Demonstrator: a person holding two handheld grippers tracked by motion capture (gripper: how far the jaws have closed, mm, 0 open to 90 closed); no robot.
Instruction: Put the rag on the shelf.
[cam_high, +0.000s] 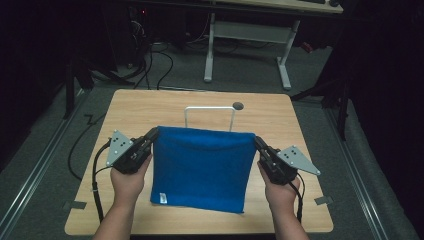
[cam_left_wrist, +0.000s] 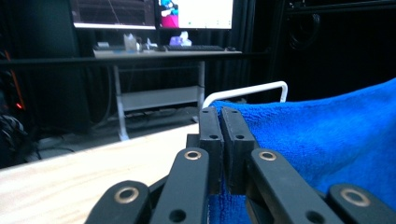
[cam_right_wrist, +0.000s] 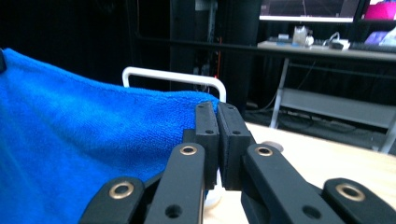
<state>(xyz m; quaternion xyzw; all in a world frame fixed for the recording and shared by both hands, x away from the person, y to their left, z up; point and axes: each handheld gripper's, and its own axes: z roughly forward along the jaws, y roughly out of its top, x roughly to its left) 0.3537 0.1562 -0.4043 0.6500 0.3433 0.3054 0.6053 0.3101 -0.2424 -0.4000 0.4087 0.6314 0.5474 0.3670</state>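
Observation:
A blue towel (cam_high: 202, 167) hangs stretched between my two grippers above the wooden table (cam_high: 150, 107); its lower edge with a white label rests near the front. My left gripper (cam_high: 154, 134) is shut on the towel's upper left corner, and my right gripper (cam_high: 258, 142) is shut on its upper right corner. In the left gripper view the closed jaws pinch the blue towel (cam_left_wrist: 327, 140) at its edge. The right gripper view has the blue towel (cam_right_wrist: 84, 140) spreading left from the closed jaws. A white wire rack (cam_high: 209, 108) stands upright just behind the towel.
A small round hole (cam_high: 238, 105) sits in the table behind the rack. A white-legged desk (cam_high: 247, 35) stands on the floor beyond the table. Cables trail off the table's left side. Bare wood lies at the far corners and along both sides.

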